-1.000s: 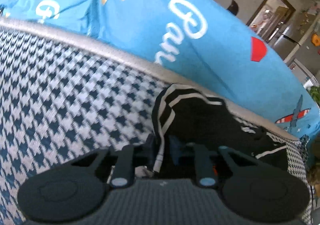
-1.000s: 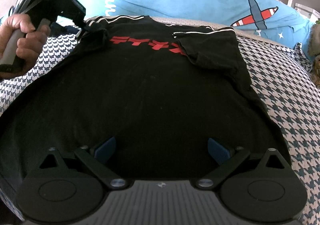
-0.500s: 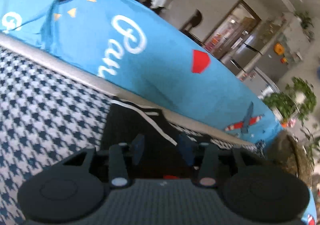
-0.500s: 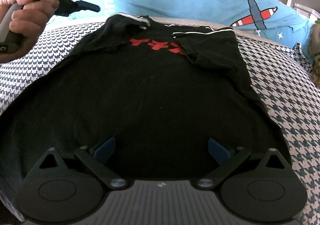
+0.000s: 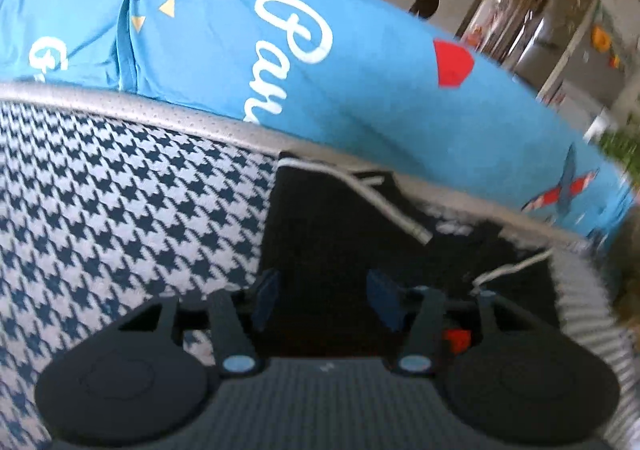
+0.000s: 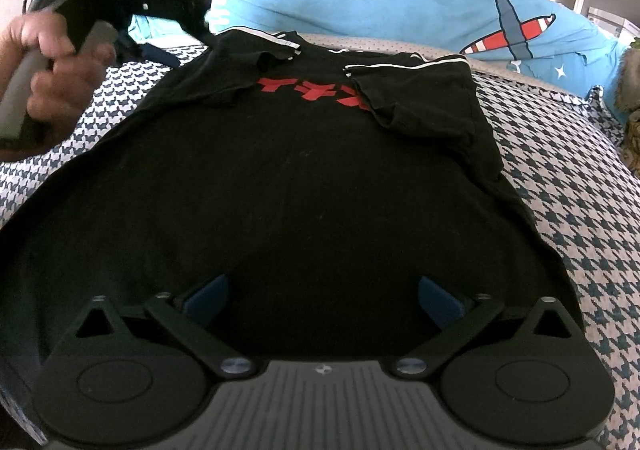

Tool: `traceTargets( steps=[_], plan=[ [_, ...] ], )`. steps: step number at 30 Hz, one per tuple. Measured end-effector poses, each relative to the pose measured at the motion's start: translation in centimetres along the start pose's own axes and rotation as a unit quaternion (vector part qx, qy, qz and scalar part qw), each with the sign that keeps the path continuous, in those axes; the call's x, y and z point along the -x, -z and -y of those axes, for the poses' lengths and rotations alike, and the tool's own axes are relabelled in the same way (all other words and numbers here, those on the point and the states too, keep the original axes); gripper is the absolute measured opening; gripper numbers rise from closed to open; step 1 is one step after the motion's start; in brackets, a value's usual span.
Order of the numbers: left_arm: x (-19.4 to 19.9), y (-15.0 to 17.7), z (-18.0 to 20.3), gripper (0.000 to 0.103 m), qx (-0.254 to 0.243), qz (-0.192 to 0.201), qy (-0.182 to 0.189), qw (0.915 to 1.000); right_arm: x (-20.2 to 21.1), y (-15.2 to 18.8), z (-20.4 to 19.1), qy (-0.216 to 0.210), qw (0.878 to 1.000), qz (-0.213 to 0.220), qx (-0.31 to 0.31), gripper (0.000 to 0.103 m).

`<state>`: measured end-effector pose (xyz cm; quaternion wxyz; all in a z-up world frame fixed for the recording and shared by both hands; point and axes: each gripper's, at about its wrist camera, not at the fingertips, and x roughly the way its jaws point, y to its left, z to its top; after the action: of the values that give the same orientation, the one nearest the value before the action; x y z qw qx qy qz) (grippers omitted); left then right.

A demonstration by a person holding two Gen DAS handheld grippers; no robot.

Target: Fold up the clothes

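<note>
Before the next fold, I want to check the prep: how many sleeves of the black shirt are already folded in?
2. The left sleeve lies folded over the black shirt near the left gripper; the right sleeve covers the end of the red print.

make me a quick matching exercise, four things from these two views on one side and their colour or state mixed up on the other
Things:
1. t-shirt
2. cushion
3. left claw
4. bed cover

Colour or state:
A. houndstooth check
B. open, holding nothing
C. black with red print, both sleeves folded in
D. bright blue with a plane picture

Pairs: 1-C, 2-D, 3-B, 4-A
</note>
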<state>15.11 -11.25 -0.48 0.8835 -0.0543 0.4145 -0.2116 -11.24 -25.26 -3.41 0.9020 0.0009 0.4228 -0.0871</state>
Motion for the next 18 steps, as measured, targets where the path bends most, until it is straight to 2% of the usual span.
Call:
traceTargets(
  steps=[4,7,12,18],
  plan=[
    [-1.0,1.4,0.8,0.056,-0.053,-0.012,-0.053,0.9971,0.0,0.0,0.0,0.000,1.000,-0.001,0.001,0.103],
    [-1.2,2.3,1.0,0.062,-0.077,-0.010,-0.072,0.9944,-0.1,-0.1,0.0,0.000,1.000,-0.001,0.001,0.103],
    [-0.6,3.3,1.0,0.072,-0.089,-0.014,-0.080,0.9927,-0.2,-0.1,0.1,0.000,1.000,-0.001,0.003,0.103],
    [1.0,4.4,-0.3,0.076,-0.062,-0.023,-0.079,0.9946,-0.2,-0.1,0.2,-0.002,1.000,0.002,0.003,0.103]
  ],
)
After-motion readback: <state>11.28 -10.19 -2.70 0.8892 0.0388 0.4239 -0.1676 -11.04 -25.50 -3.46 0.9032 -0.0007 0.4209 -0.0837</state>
